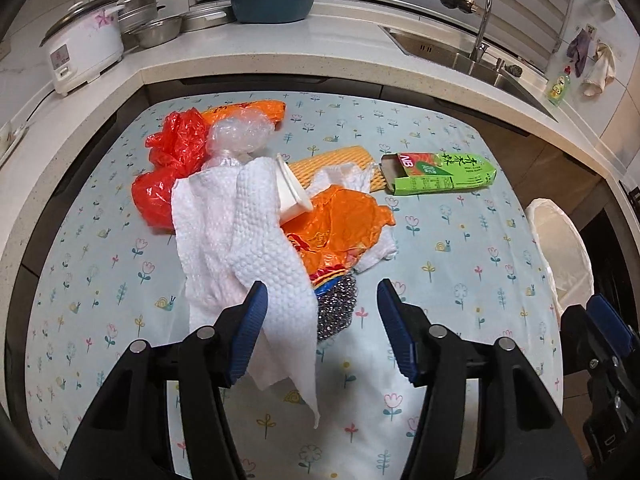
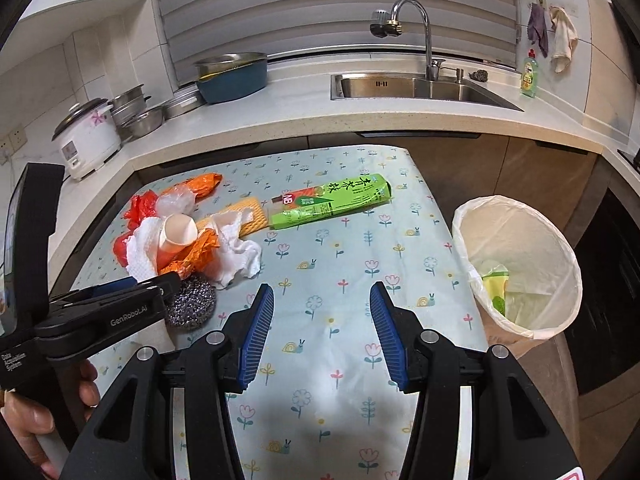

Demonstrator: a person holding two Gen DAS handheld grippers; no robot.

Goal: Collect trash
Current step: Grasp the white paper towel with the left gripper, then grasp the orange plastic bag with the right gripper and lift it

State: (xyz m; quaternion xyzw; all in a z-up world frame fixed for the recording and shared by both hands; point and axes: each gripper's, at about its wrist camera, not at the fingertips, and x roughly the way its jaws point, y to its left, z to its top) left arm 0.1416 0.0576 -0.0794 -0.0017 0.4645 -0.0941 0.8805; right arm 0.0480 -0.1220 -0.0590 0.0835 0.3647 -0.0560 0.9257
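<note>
Fingers of the left gripper (image 1: pixel 320 300) stand apart with nothing pressed between them, though a white towel (image 1: pixel 248 232) drapes past the left one and a steel scourer (image 1: pixel 336 304) lies just ahead in the gap. Right gripper (image 2: pixel 322 304) fingers are likewise parted over bare cloth on the bench (image 2: pixel 340 360), holding nothing. Beyond the scourer sits the heap: orange bag (image 1: pixel 344 216), paper cup (image 1: pixel 292 192), red bag (image 1: pixel 168 168). Farther right lies a green carton (image 2: pixel 328 204), long axis running left to right. The lined bin (image 2: pixel 516 264) stands at the bench's right edge, so the left hand is nearer the heap, the right nearer the bin.
</note>
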